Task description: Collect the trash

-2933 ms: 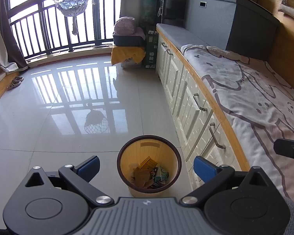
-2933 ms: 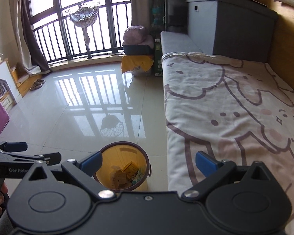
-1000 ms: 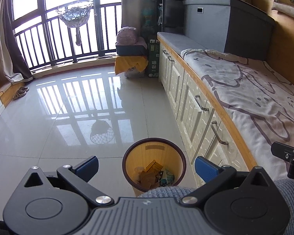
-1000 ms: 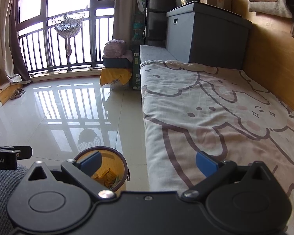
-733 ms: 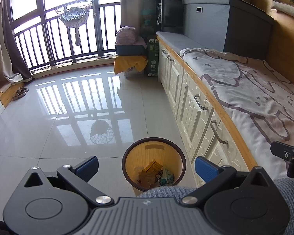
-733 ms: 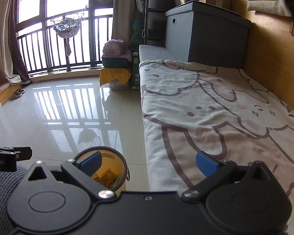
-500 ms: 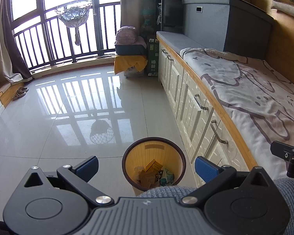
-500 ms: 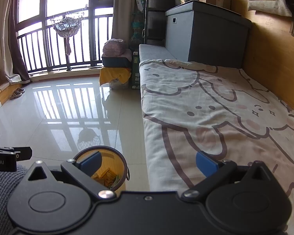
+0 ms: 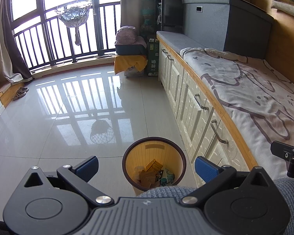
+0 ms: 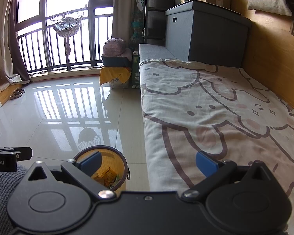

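A round yellow trash bin (image 9: pixel 147 148) with a dark rim stands on the tiled floor beside the bed's drawers. Inside it lie several pieces of trash (image 9: pixel 153 174): cardboard scraps and wrappers. My left gripper (image 9: pixel 146 166) is open and empty, held above and in front of the bin. My right gripper (image 10: pixel 148 161) is open and empty, held over the bed's edge, with the bin (image 10: pixel 120 161) partly hidden behind its left finger. Trash (image 10: pixel 109 178) shows inside it. No loose trash is visible on the bed or floor.
A bed with a cartoon-print blanket (image 10: pixel 215 113) runs along the right wall above white drawers (image 9: pixel 194 109). A grey storage box (image 9: pixel 221 19) stands at its far end. A yellow-draped stack (image 9: pixel 130 62) and balcony railing (image 9: pixel 49 39) lie beyond the glossy floor (image 9: pixel 58 107).
Both grippers rose and tilted up from the bin between 2.9 s and 1 s ago. Over the last second almost nothing has moved.
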The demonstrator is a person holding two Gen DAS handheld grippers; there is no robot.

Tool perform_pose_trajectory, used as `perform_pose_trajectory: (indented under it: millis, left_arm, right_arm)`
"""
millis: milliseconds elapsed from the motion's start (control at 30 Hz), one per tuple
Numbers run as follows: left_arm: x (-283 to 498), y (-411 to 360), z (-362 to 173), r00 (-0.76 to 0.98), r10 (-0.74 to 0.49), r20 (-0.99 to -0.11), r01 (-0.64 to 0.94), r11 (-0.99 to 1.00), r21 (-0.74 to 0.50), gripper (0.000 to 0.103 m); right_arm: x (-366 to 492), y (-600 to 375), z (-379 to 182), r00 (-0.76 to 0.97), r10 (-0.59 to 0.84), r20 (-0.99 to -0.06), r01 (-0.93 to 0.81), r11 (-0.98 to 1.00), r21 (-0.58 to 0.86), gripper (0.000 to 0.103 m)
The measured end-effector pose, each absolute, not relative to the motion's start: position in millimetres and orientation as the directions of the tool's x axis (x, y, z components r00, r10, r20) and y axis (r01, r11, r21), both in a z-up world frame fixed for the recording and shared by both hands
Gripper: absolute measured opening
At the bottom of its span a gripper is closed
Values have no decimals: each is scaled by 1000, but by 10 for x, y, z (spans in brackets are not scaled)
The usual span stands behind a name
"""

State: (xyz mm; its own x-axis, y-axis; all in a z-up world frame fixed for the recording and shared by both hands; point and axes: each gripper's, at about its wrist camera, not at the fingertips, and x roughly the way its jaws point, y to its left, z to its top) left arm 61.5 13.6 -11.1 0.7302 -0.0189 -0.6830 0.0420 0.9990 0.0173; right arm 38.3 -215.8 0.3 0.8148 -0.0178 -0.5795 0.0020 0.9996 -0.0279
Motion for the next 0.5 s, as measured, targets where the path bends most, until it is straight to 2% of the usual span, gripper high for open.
perform_pose_trajectory:
  millis: [500]
  left_arm:
    - [617,136,-107,730,-19,-683,42,999,18,103]
  right_arm:
    - [382,-2159,-8,814,-17,-581,1,1000,-27,103]
